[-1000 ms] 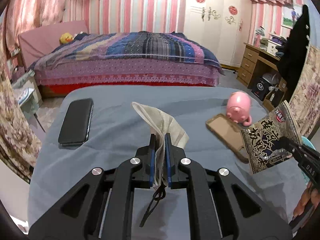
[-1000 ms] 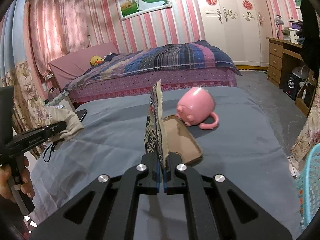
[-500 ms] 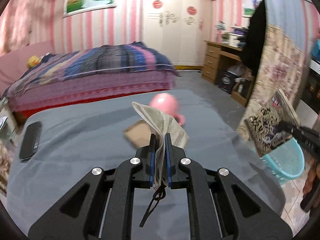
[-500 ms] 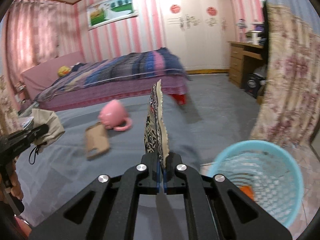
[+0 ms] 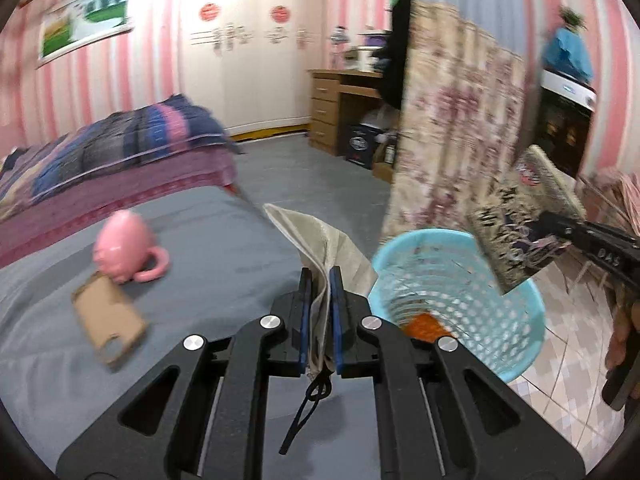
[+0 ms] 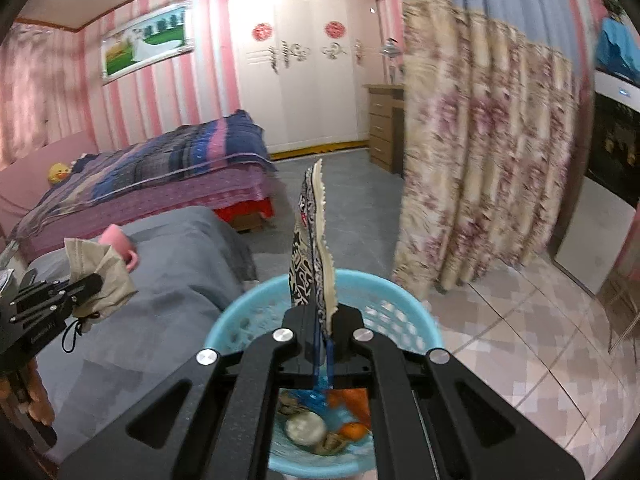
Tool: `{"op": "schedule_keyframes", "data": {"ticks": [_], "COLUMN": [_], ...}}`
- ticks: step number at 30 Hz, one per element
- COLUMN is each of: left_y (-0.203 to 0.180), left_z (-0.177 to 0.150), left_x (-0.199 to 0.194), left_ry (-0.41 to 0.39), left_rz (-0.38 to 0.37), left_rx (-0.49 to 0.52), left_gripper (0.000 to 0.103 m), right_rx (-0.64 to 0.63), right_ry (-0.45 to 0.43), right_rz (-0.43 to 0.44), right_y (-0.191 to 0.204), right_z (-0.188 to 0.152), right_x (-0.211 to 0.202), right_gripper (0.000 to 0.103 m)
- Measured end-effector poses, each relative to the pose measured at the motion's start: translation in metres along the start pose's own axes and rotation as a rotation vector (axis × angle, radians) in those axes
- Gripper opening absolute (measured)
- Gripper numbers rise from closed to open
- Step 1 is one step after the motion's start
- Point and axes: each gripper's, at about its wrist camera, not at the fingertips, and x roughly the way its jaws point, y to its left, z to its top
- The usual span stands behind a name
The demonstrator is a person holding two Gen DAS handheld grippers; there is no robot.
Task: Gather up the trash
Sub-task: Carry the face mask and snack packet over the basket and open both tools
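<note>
In the left wrist view, the left gripper (image 5: 319,312) has its blue-padded jaws closed on a crumpled beige face mask (image 5: 320,248), whose black ear loop dangles below the clamp. It hovers over the edge of the grey blanketed surface (image 5: 200,240), just beside the light-blue perforated plastic waste basket (image 5: 460,296) on the floor; I judge the mask is held there ready to follow into the bin. At the right, the right gripper (image 5: 560,226) pinches a patterned black-and-cream snack wrapper (image 5: 516,224) above the basket's rim. A pink pig-shaped mug (image 5: 124,246) and a tan phone case (image 5: 108,322) lie on the blanket, touching; neither looks like trash.

In the right wrist view, the right gripper's jaws are clamped on the wrapper, seen edge-on and upright directly over the basket, where orange scraps and other rubbish already sit. Release looks like the step in hand. Around stand a floral curtain (image 6: 480,160), a tiled floor (image 6: 520,340), a quilted bed (image 6: 160,176) and pink striped walls (image 6: 160,80).
</note>
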Motion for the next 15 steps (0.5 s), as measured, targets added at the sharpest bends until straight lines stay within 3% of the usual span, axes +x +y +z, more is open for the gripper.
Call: {"op": "schedule_keyframes", "data": {"ticks": [8, 11, 12, 13, 15], "left_y": [-0.053, -0.063, -0.066, -0.067, -0.069], "left_z": [-0.003, 0.0, 0.0, 0.0, 0.0], "left_x": [0.051, 0.067, 0.071, 0.075, 0.079], "left_ry": [0.071, 0.093, 0.099, 0.108, 0.104], "left_rz": [-0.095, -0.115, -0.12, -0.116, -0.085], "left_rx": [0.038, 0.049, 0.058, 0.065, 0.072], "left_gripper": [0.008, 0.012, 0.022, 0.042, 0.063], "right_rx": [0.04, 0.054, 0.055, 0.057, 0.058], "right_ry": [0.036, 0.041, 0.042, 0.044, 0.048], "right_rz": [-0.031, -0.035, -0.036, -0.037, -0.039], "right_y": [-0.029, -0.035, -0.036, -0.038, -0.04], "right_z": [-0.018, -0.022, -0.023, -0.024, -0.026], "right_x": [0.018, 0.024, 0.025, 0.027, 0.03], "right_gripper": [0.002, 0.002, 0.002, 0.002, 0.002]}}
